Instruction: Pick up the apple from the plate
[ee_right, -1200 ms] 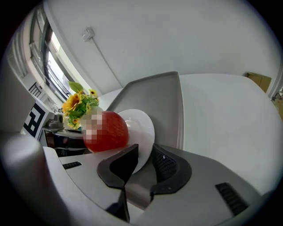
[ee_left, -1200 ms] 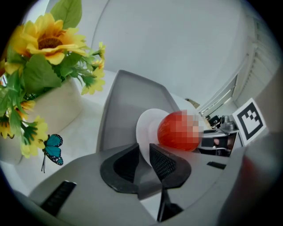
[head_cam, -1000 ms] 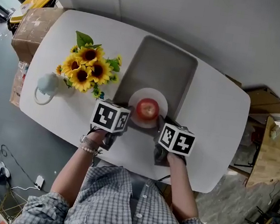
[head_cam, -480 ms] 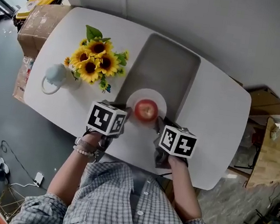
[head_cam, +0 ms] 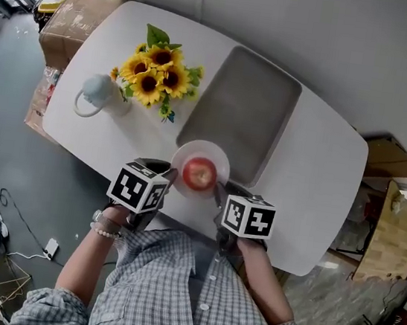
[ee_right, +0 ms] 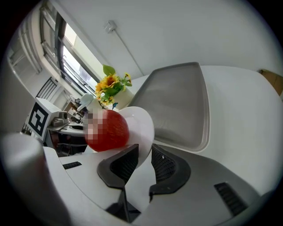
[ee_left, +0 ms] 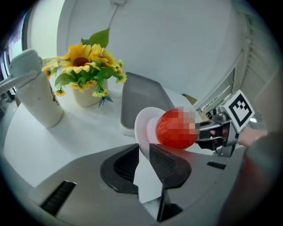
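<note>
A red apple [head_cam: 200,173] lies on a small white plate [head_cam: 201,149], held between both grippers at the table's near edge, just off the grey tray [head_cam: 244,111]. My left gripper [head_cam: 169,179] is shut on the plate's left rim, my right gripper [head_cam: 219,193] on its right rim. In the left gripper view the plate [ee_left: 143,126] is pinched edge-on between the jaws of the left gripper [ee_left: 142,152], with the apple [ee_left: 174,130] just beyond. The right gripper view shows the plate [ee_right: 141,123] in the right gripper [ee_right: 142,160], the apple [ee_right: 108,131] to its left.
A pot of sunflowers [head_cam: 156,75] and a white jug [head_cam: 97,92] stand at the left of the white table [head_cam: 312,188]. A cardboard box [head_cam: 75,18] sits off the table's far left. Wooden furniture [head_cam: 397,230] is at the right.
The plate with the apple has come off the tray's near end toward the table's near edge, both grippers staying on its rim.
</note>
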`<state>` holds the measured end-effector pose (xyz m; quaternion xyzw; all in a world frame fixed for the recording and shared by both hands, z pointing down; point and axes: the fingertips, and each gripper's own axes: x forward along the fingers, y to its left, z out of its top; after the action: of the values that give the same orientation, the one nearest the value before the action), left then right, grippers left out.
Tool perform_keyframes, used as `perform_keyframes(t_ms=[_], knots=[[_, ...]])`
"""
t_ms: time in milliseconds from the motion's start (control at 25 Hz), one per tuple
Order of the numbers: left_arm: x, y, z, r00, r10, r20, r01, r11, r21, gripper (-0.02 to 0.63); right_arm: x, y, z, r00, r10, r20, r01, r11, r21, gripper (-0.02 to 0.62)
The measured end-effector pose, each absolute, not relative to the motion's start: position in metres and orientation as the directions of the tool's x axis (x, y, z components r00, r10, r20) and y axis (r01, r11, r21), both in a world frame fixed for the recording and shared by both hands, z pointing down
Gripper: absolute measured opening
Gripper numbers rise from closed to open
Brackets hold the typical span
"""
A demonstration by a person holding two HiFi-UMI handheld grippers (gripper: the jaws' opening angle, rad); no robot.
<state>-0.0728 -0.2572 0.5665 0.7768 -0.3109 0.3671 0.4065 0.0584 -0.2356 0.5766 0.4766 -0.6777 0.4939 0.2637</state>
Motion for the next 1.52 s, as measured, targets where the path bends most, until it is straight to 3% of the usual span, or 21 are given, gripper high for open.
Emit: perform_keyframes(t_ms=[280, 960, 1520], knots=[[-0.105, -0.228, 0.581, 0.555, -0.132, 0.821, -0.784, -0.411, 0.464, 0.077, 0.028, -0.212, 0.584, -0.444, -0.311, 0.841, -0.895, 0.116, -0.43, 0.091], [-0.123, -0.205, 0.628, 0.484, -0.062, 0.873, -0.793, -0.453, 0.407, 0.072, 0.011, -0.196, 0.623, -0.42, -0.219, 0.88, -0.905, 0.166, -0.391, 0.091], [-0.137, -0.214, 0.629, 0.471, -0.125, 0.873, -0.825, -0.413, 0.386, 0.074, 0.022, -0.203, 0.624, -0.42, -0.286, 0.861, -0.906, 0.18, -0.382, 0.092]])
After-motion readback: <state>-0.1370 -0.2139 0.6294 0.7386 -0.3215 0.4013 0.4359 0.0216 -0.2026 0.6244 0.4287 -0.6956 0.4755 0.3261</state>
